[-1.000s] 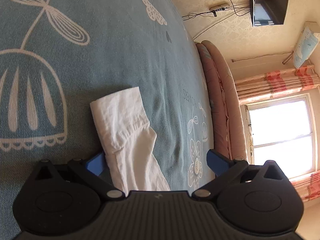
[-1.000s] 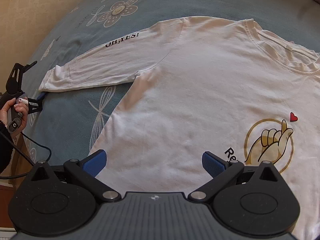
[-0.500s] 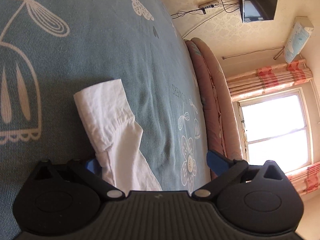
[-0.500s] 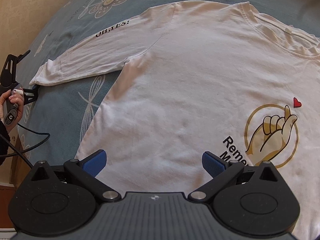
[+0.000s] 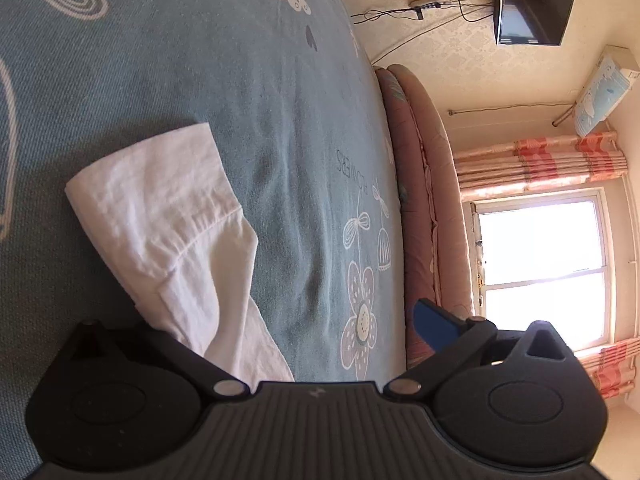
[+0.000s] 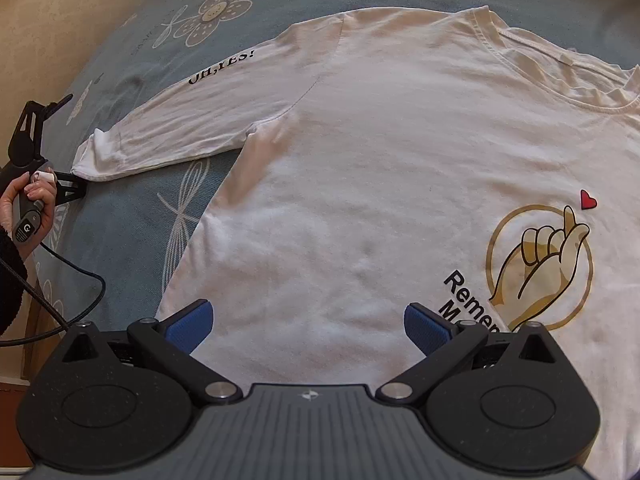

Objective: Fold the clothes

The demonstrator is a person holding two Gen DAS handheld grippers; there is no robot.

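The white long-sleeved cotton shirt (image 6: 360, 184) is spread flat for folding; its cuff (image 5: 160, 216) is straddled by the wide-open left hand-held gripper (image 5: 280, 320), while the right hand-held gripper (image 6: 308, 322) is held wide, empty.

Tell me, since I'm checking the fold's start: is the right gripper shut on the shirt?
No: the right gripper has its fingers spread wide above the flat shirt, pinching no cloth.

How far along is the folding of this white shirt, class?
Done: the shirt lies spread flat, front up, on the bed. In hand: the left gripper is open at the sleeve cuff, one finger under it. The right gripper hovers open over the shirt's body. Left: every fold; none shows yet.
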